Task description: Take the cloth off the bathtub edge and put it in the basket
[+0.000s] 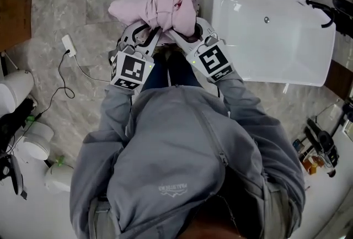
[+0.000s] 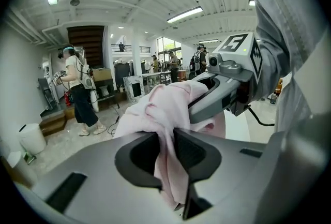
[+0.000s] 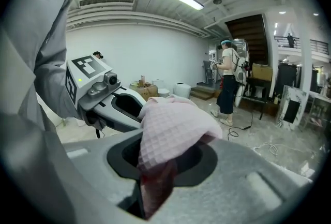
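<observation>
**Student:** What pose do the arms take?

**Instructor:** Both forearms, in grey sleeves, reach forward from the body and converge. The left gripper and the right gripper lie side by side with their tips close together. Each is angled somewhat downward, and the marker cubes face up toward the head view.

**Student:** And the state of the jaws?

**Instructor:** In the left gripper view, the jaws are clenched on a fold of the pink cloth. The fold runs down through the narrow gap between them and hangs out below. In the right gripper view, the jaws are likewise clamped on a waffle-textured fold of the same cloth, which spills up and over their top.

**Student:** Where does the cloth sit?

**Instructor:** It is bunched in a heap just beyond the tips of both pairs of jaws and carried between them. The white bathtub lies to the right of the right jaws. Its near corner is just beside the heap, and whether the two touch cannot be told. Grey marbled floor lies to the left of the left jaws.
</observation>
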`<control>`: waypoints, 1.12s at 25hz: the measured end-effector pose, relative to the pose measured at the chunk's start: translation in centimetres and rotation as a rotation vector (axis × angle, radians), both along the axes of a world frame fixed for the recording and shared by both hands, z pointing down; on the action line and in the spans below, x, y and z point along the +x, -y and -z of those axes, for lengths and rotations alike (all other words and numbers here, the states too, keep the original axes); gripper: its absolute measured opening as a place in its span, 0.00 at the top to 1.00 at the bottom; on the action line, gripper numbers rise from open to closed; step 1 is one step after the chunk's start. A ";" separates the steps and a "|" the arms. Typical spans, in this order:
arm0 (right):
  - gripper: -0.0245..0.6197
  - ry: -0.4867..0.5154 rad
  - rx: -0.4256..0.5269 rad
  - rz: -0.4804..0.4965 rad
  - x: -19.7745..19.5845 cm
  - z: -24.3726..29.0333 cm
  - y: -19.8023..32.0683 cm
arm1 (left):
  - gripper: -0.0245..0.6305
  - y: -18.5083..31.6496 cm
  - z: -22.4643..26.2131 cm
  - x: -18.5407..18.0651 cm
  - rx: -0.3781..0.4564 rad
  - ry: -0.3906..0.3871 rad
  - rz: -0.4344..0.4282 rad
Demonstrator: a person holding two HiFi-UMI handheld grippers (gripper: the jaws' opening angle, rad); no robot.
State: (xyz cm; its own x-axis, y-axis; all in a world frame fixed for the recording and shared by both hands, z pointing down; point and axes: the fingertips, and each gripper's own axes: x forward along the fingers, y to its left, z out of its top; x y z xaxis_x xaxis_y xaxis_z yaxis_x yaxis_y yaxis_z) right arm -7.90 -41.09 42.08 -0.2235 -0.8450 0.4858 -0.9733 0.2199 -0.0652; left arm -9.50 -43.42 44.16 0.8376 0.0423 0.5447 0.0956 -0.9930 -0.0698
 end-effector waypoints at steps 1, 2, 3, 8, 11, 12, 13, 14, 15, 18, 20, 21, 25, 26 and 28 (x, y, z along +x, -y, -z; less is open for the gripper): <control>0.80 0.004 -0.014 0.000 0.2 -0.9 0.3 | 0.84 0.3 -0.9 0.2 -0.007 0.010 -0.001; 0.80 0.008 -0.027 0.000 0.5 -1.8 0.6 | 0.84 0.6 -1.8 0.4 -0.013 0.019 -0.001; 0.80 0.013 -0.041 0.001 0.8 -2.8 0.9 | 0.84 0.9 -2.8 0.7 -0.019 0.028 -0.002; 0.80 0.031 -0.121 -0.001 2.1 -7.7 1.6 | 0.84 1.5 -7.6 1.7 -0.064 0.092 -0.002; 0.80 0.048 -0.170 -0.004 2.6 -10.8 1.9 | 0.84 1.7 -10.6 1.9 -0.093 0.134 0.001; 0.80 0.053 -0.187 -0.005 2.7 -11.7 1.8 | 0.84 1.7 -11.5 2.0 -0.100 0.147 0.000; 0.80 0.058 -0.203 -0.008 3.0 -12.7 1.8 | 0.84 1.7 -12.4 2.1 -0.107 0.161 -0.001; 0.80 0.062 -0.222 -0.013 3.2 -13.6 1.8 | 0.84 1.7 -13.3 2.2 -0.114 0.175 -0.003; 0.80 0.067 -0.242 -0.017 3.4 -14.5 1.8 | 0.84 1.7 -14.2 2.4 -0.119 0.190 -0.005; 0.80 0.083 -0.305 -0.018 3.6 -16.9 1.6 | 0.84 1.5 -16.6 2.5 -0.139 0.241 -0.012; 0.80 0.085 -0.338 -0.015 3.6 -18.4 1.5 | 0.84 1.5 -18.0 2.4 -0.160 0.272 -0.006; 0.80 0.084 -0.351 -0.015 3.7 -19.2 1.5 | 0.84 1.6 -18.7 2.4 -0.172 0.287 0.000; 0.80 0.096 -0.429 -0.021 4.1 -22.8 0.7 | 0.84 1.3 -21.5 2.0 -0.200 0.364 0.018; 0.79 0.116 -0.465 -0.021 4.1 -23.8 0.4 | 0.84 1.1 -22.3 1.8 -0.204 0.396 0.020; 0.78 0.163 -0.538 -0.030 4.1 -25.5 -0.3 | 0.83 0.7 -24.3 0.9 -0.211 0.478 0.025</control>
